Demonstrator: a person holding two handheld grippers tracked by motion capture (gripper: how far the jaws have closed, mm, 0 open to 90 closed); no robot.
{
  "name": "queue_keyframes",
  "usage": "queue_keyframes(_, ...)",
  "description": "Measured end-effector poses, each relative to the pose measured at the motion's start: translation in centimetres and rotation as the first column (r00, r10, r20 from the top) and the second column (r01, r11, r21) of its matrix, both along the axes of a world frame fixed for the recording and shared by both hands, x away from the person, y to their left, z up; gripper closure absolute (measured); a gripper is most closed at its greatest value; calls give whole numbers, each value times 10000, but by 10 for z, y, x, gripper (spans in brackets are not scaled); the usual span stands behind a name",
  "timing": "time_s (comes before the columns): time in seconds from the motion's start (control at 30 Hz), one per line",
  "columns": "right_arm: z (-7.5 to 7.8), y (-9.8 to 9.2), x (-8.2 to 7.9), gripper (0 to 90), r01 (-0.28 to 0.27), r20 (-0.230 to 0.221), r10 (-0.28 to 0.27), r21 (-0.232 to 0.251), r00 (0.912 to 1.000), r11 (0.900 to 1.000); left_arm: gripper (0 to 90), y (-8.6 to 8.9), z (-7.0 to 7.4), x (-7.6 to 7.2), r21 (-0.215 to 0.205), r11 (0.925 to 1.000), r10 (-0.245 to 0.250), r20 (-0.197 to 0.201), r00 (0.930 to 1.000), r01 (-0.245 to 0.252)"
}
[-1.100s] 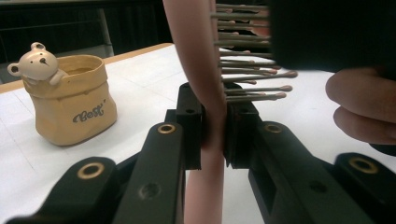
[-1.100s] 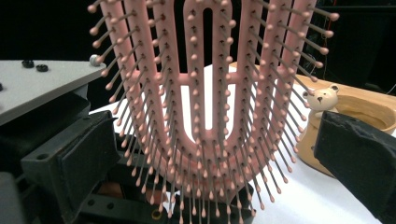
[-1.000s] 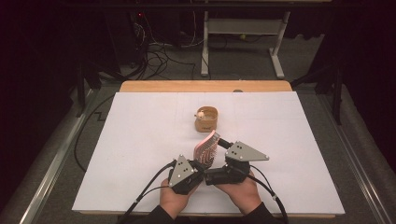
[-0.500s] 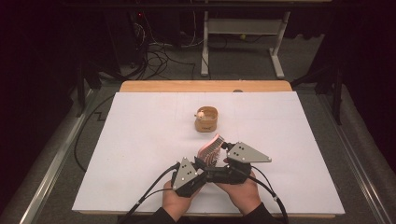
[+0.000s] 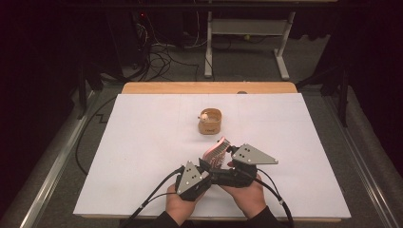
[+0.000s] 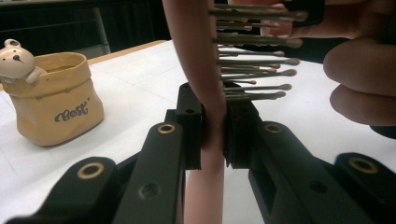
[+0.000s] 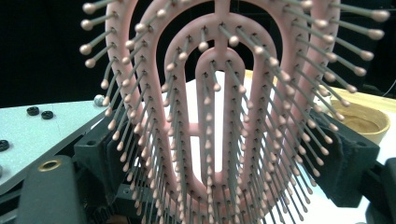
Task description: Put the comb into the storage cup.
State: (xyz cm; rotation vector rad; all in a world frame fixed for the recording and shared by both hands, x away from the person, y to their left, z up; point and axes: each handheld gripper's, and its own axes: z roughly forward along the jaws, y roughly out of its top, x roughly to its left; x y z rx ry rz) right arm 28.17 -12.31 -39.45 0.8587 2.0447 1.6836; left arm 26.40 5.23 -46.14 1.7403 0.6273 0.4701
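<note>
Here the white table [image 5: 142, 156] carries one thing by itself, a small tan pot [image 5: 210, 121] with a bear figure on its rim, standing just far of the middle. Near the table's near edge, both hands meet around a pink vented hairbrush [image 5: 217, 153], which is held off the table between the two tongs and well apart from the pot.

The brush's long axis runs from near to far and tilts upward, handle end low toward the person, head with its bristles high and aimed toward the pot. The left tongs [image 5: 205, 167] are clenched on the pink handle [image 6: 211, 116], pads pressing it from both sides. The right tongs [image 5: 229, 159] have just been closing around the head [image 7: 219, 116]; their jaws stand on either side of it among the bristles, though whether the pads already press on it I cannot tell.

So the pot lies straight ahead of the brush's far tip, slightly left, and the right tongs sit nearer to it.
</note>
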Motion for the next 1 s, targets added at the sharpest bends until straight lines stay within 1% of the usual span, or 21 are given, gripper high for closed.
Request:
queue_keyframes(0.13,0,0,0,182,-11,42,11,-39,10000,10000,783,0,0,0,16,10000,-27,-5,10000,27)
queue_keyframes(0.43,-2,-1,1,181,-34,-81,34,-39,10000,10000,783,-1,-1,1,1,9999,-114,-109,9999,114)
queue_keyframes(0.57,-1,-1,0,180,-30,-80,29,-16,10000,10000,783,-1,0,0,1,9999,-146,-61,9999,146)
queue_keyframes(0.7,-1,-1,0,179,-25,-86,24,-23,10000,10000,783,-1,-1,1,25,9998,-210,-110,9997,210)
queue_keyframes(1.0,-2,-2,1,178,-32,-125,32,-36,9999,10000,783,-2,-1,1,124,9997,-232,-86,9997,233)
